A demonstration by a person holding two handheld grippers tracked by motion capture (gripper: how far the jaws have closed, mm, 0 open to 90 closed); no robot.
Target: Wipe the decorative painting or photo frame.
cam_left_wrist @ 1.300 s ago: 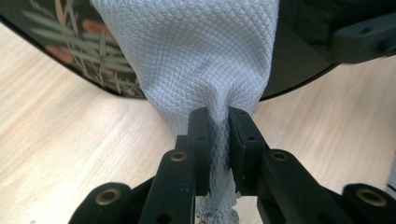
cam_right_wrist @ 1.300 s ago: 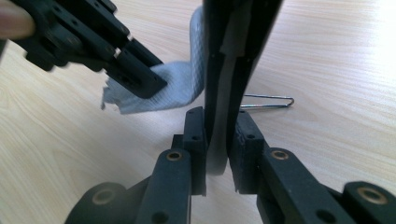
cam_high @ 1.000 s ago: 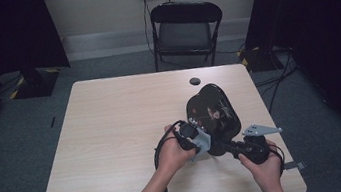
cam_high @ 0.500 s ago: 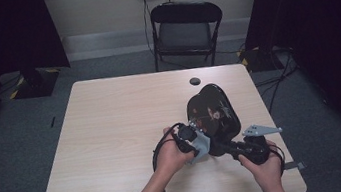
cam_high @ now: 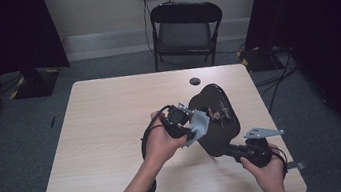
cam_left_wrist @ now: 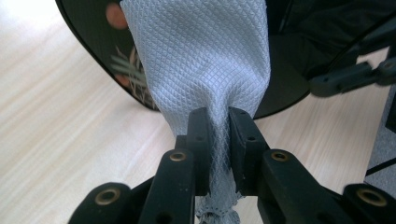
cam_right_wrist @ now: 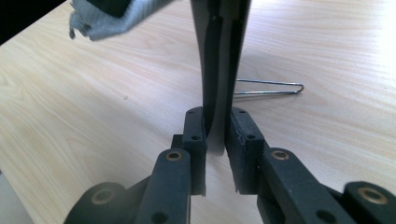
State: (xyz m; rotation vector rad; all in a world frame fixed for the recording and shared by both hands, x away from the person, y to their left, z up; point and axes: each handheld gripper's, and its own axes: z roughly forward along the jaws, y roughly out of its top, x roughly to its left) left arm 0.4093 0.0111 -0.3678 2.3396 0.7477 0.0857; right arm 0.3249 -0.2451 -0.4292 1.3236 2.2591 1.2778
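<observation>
Nearest, the right gripper [cam_right_wrist: 215, 140] clamps the thin rim of a black plate [cam_high: 217, 119], tilted up above the table [cam_high: 103, 135]. Beyond, the left gripper [cam_left_wrist: 218, 135] pinches a soft white cloth [cam_left_wrist: 201, 60] against it. The plate looks stiff, glossy, probably slippery; a rim hold suits it.

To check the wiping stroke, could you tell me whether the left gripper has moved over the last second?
Yes, slightly: the left gripper has shifted forward, toward the chair.
</observation>
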